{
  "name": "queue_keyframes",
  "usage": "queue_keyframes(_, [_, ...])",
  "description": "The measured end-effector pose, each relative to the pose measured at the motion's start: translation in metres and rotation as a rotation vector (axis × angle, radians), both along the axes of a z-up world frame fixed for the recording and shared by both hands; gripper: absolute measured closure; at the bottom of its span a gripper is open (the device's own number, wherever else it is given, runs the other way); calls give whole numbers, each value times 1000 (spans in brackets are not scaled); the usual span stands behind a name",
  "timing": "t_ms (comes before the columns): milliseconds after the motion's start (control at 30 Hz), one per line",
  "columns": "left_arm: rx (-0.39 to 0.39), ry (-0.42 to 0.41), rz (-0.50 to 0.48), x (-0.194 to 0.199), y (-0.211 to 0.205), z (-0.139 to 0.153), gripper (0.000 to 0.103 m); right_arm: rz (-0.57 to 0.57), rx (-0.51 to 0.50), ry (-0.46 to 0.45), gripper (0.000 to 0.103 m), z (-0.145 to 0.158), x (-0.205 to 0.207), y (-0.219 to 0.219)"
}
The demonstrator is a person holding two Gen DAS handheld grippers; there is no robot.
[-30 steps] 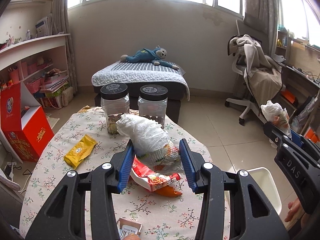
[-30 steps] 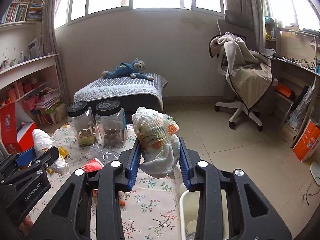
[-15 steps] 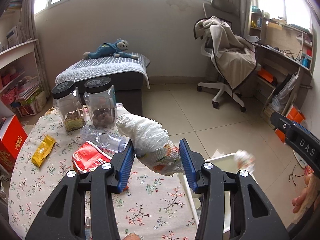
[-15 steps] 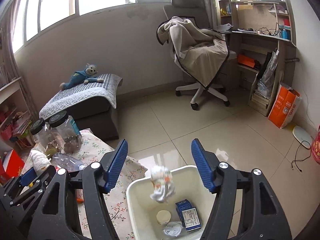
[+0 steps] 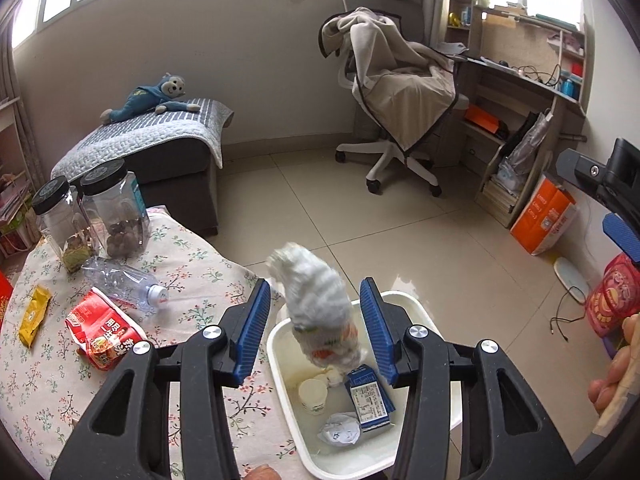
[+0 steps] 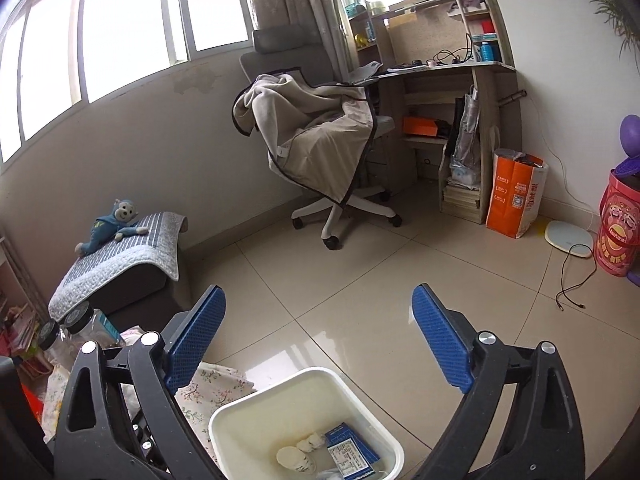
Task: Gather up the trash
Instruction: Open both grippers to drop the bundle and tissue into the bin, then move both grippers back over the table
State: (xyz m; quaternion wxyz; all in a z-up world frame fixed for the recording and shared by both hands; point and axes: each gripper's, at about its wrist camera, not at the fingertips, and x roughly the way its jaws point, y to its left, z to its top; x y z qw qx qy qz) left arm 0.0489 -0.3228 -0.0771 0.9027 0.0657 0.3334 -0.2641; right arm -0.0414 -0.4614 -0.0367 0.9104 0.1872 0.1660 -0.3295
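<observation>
My left gripper is open over the white bin, which stands beside the table. A crumpled white wrapper with orange print is blurred between the blue pads, free of both. The bin holds a blue carton, a small cup and a paper ball. My right gripper is open and empty above the same bin. On the table lie a red snack bag, a crushed clear bottle and a yellow packet.
The floral-cloth table carries two black-lidded jars. A draped office chair, a desk with shelves, an orange bag, a floor cable and a low bed surround the tiled floor.
My left gripper moved right from the table to over the bin and opened; the wrapper slips free. My right gripper, opened half a second ago, has tilted up; its wrapper is in the bin.
</observation>
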Motion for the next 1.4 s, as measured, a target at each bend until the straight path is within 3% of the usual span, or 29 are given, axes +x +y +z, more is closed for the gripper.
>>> queue_keyframes(133, [0,2,-20,-5,-11,-1,30,-41,3,-17,7,0,-10,-9])
queue_keyframes(200, [6,-17,-17,-7,-11,0,26,-51,-2,-13,7,0,-11,-10])
queue_keyframes(667, [10,-111,145,17,43,24,19,-2,-153,87,7,1,16,34])
queue_keyframes(1400, [65,-191,362,61,192,35,15,293,-259,162,7,-3,96,173])
